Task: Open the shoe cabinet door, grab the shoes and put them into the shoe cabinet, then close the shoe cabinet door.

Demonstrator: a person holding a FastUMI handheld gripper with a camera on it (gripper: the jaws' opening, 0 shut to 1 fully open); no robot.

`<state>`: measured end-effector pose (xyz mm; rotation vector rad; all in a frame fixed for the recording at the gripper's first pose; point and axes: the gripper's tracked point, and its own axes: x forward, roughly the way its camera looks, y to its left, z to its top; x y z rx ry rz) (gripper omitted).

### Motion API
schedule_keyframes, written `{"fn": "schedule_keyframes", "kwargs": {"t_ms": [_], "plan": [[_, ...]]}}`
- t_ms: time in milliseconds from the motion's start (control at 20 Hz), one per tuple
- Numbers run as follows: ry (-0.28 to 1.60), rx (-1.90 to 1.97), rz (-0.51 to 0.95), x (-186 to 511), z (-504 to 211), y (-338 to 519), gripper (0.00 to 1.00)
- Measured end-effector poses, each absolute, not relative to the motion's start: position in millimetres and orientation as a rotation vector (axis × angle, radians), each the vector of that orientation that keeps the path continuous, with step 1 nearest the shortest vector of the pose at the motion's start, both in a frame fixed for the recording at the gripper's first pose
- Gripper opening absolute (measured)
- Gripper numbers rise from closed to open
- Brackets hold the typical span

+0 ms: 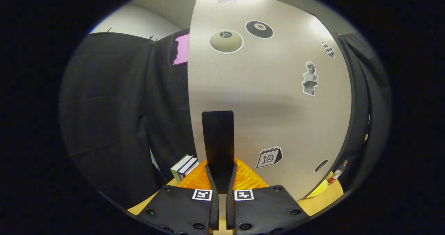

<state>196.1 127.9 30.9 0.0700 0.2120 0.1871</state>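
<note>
My one camera rides on the tool (222,179) and looks forward along its two fingers, which close on a black door handle (218,141). It sits very close to the shoe cabinet door (271,99), facing it square on. Low down, I see the desk (314,203) and books (183,167) left of the door.

Small stack of books with pale covers (184,167) lying on the yellow wooden table (321,200), toward its left edge. Slim bottle with a red-and-white label (336,174) standing tilted near the table's right edge. Black cloth booth wall (114,116) behind the books.
</note>
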Motion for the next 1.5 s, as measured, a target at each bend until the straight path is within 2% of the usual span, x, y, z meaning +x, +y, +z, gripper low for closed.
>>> {"fn": "schedule_keyframes", "kwargs": {"t_ms": [800, 1500], "plan": [[0.17, 0.039, 0.22, 127.7, 36.3, 83.3, 0.09], [0.162, 0.01, 0.065, 96.8, 37.7, 15.3, 0.08]]}}
